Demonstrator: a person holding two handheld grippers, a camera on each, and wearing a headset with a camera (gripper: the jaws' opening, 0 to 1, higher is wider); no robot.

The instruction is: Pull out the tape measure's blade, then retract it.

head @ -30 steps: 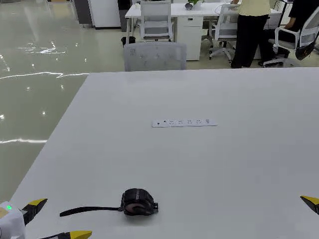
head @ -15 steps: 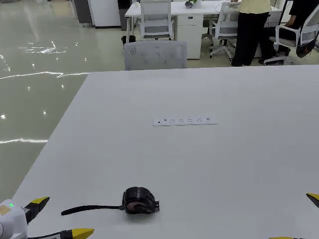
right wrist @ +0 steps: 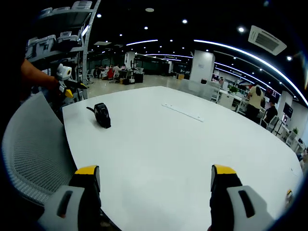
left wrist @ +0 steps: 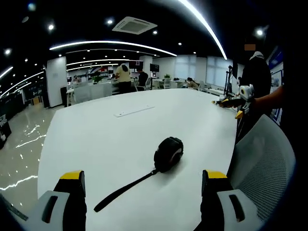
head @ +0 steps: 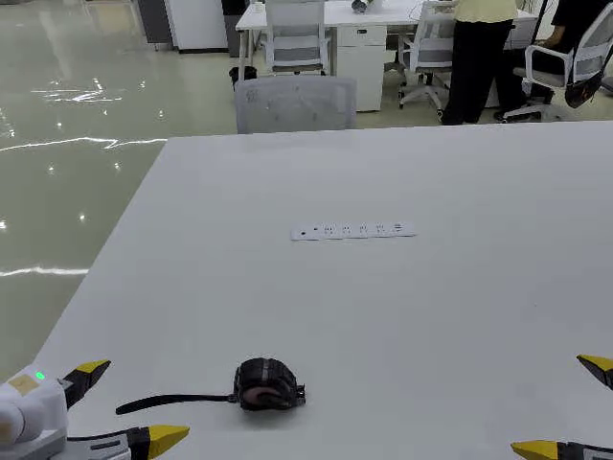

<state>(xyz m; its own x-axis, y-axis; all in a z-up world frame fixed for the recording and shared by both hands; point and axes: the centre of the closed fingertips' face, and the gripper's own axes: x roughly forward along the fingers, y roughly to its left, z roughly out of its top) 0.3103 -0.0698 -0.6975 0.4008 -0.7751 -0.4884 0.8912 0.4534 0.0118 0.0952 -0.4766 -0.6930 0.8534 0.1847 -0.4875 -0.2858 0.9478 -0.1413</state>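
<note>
While the tape measure (head: pixel 268 385) is resting near the front edge of the white table (head: pixel 383 307), both grippers are hovering off it and neither is touching it. The left gripper (head: pixel 130 402) is waiting just beside the free end of the black wrist strap (head: pixel 172 403), which is trailing flat across the table from the case toward that gripper. Its jaws are standing wide apart and are holding nothing. In the left gripper view the strap and the case are sitting between the two yellow tips, which suggests that this gripper is lining up on the case in order to steady it. The right gripper (head: pixel 567 406) is holding well apart from the tape measure at the opposite side of the table front. Its jaws are likewise spread and empty, probably because it is being kept free for the blade tip. No blade is showing outside the case, so the pull-out step is judged not yet begun. Which face of the case is carrying the blade slot cannot be told. A recessed power strip (head: pixel 352 231) is lying farther along the table, well clear of the work. The next move is calling for one gripper to be pinning the case while the other is taking the blade.
</note>
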